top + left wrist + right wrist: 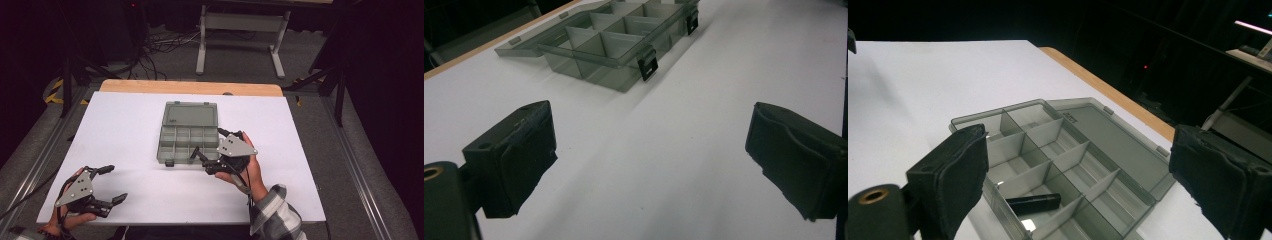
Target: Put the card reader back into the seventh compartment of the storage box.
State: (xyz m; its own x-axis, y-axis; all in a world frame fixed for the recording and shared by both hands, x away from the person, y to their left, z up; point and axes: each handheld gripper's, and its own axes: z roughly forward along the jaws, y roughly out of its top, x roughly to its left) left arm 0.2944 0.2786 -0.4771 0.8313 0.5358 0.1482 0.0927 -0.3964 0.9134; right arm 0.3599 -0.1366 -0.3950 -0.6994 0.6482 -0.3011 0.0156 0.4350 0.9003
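High view: white table (125,130) over grey floor (240,55), both claws (111,185) (200,160) wide and empty, compartment box (187,134) open.

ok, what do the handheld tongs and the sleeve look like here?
Both tongs are black, each topped by a grey three-cornered plate with small dark dots: left tongs, right tongs. Their fingers end in thick, square, black-wrapped pads. A black cable trails from each. The right arm wears a plaid sleeve.
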